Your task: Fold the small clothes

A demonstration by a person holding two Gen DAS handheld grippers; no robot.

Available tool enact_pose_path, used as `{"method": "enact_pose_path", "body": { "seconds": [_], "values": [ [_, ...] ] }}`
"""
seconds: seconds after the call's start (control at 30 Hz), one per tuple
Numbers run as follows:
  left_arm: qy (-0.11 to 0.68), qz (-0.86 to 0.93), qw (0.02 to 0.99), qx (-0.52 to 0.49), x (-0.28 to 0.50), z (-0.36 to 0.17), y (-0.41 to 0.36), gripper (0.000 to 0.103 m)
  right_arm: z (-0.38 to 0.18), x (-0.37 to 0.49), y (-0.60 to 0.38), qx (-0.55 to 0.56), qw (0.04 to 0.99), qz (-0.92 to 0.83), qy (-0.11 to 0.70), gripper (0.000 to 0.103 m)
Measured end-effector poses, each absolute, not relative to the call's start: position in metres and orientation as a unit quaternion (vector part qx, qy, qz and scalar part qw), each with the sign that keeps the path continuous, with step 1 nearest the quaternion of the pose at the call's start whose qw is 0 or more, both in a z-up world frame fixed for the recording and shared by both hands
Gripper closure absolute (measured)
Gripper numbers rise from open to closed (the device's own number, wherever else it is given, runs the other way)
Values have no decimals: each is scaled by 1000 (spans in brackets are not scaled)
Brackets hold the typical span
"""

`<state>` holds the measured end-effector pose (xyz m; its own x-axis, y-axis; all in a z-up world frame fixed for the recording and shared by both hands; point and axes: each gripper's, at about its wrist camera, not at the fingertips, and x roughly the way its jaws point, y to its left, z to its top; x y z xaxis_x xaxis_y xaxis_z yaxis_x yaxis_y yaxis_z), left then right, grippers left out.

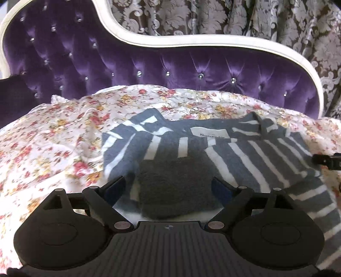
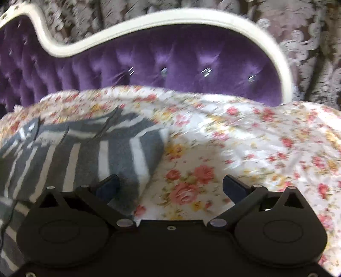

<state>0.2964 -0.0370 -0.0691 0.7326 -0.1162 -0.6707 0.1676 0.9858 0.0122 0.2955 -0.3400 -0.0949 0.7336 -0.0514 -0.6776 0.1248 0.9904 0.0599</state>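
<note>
1. A grey and white striped garment (image 1: 245, 162) lies spread on a floral bedsheet (image 1: 64, 136), with its neck opening turned toward the far edge of the bed, where the headboard stands.
2. A white neck label (image 1: 210, 133) with dark writing shows inside the collar; the writing is too small to read fully.
3. In the left wrist view a plain dark grey piece of cloth (image 1: 174, 189) lies on the striped garment, at its near part. I cannot tell whether it is a pocket, a folded part or a separate item.
4. The left gripper (image 1: 173, 187) has its two fingers wide apart, one on each side of this dark grey piece. They hold nothing.
5. The right gripper (image 2: 170, 185) is also spread apart. Its left finger (image 2: 108, 185) is over the right edge of the striped garment (image 2: 96, 153), and its right finger (image 2: 234, 187) is over the bare floral bedsheet (image 2: 255, 149). Nothing is clamped between them.
6. In the left wrist view a small black part (image 1: 328, 160) shows at the right border, just beside the garment's right side.
7. Behind the bed stands a purple tufted headboard (image 1: 149, 70) with a white curved frame and shiny buttons.
8. Behind the headboard hangs a curtain (image 1: 213, 17) with a pale damask pattern on brown ground.
9. The right wrist view is blurred, so fine details there are not clear.
</note>
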Motion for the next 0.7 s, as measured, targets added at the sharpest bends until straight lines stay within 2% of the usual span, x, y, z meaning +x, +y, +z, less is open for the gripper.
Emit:
{"method": "enact_pose_path", "body": {
  "seconds": [0.4,0.7],
  "values": [
    [339,-74,938,29,194,-30,-13,15,-36,256,-325,55,967,-35,246,1],
    [340,-71,937,33,122,-25,7,15,-13,179,-305,163,962,15,220,1]
  ]
}}
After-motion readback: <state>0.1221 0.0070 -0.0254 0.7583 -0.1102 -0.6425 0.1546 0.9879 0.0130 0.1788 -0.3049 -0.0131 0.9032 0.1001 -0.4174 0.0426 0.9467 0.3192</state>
